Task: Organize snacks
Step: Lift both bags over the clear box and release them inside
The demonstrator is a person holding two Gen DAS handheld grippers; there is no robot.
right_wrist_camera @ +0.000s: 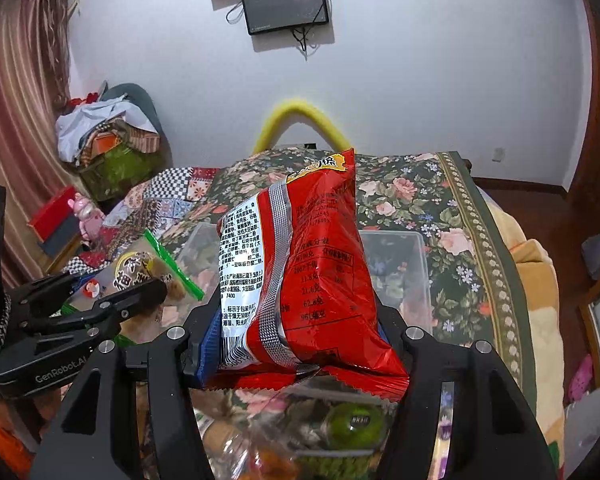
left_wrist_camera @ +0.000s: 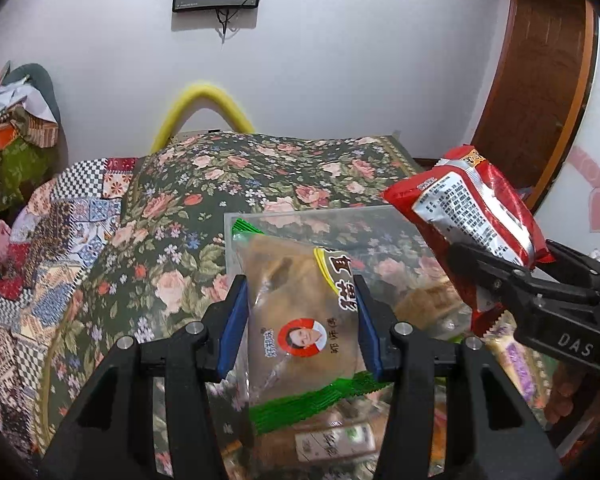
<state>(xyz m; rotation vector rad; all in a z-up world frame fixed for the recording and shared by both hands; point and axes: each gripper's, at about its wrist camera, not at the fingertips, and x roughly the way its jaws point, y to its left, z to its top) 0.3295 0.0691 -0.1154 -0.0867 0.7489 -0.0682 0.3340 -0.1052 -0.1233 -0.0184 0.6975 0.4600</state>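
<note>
Snacks were still mid-sort: the left gripper (left_wrist_camera: pixel 300 320) pinched a green-edged packet (left_wrist_camera: pixel 300 320), the right gripper (right_wrist_camera: pixel 296 336) pinched a red packet (right_wrist_camera: pixel 300 264), both above the clear box (right_wrist_camera: pixel 404 248); more snacks (right_wrist_camera: pixel 352 424) waited below.

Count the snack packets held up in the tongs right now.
2. The green-edged packet sits in the left tongs; the red packet in the right tongs. More snacks lie below, partly hidden.
</note>
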